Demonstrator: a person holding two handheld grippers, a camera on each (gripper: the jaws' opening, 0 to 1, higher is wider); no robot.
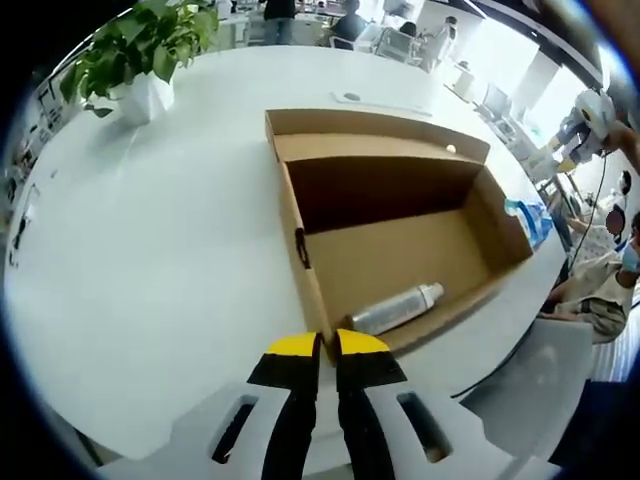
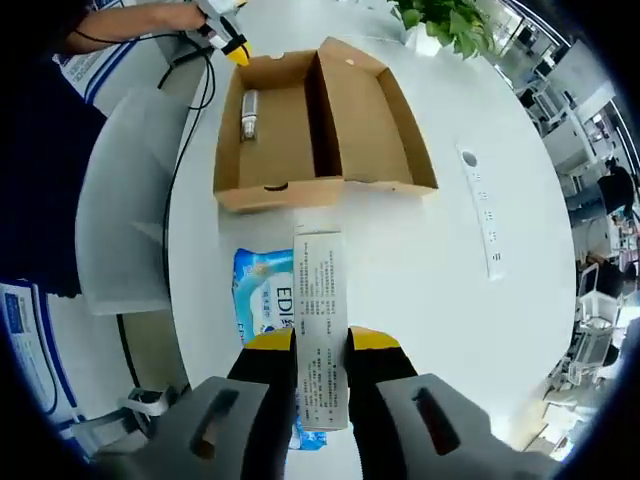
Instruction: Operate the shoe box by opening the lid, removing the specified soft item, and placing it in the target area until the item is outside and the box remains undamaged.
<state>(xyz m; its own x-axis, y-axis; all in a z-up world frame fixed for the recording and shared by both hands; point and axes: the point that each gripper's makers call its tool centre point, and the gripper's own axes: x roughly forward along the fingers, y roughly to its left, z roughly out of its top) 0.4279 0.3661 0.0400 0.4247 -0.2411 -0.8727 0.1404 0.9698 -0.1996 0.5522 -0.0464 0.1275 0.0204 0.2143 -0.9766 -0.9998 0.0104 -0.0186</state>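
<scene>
- One open shoe box [image 1: 400, 240] holds one silver bottle [image 1: 398, 307].
- Left gripper [image 1: 328, 345]: jaws together on the box's corner.
- Right gripper [image 2: 321, 340]: jaws clamp one white carton [image 2: 320, 310] above one blue wipes pack [image 2: 262, 300].

Yellow-tipped black fingers [image 1: 300, 345] on pale grey gripper bodies.

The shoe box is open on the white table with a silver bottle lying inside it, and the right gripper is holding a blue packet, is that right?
Not quite. The shoe box is open on the white table with the silver bottle inside, but the right gripper holds a long white printed carton between its fingers. The blue packet lies on the table beneath it. The right gripper view shows this.
</scene>
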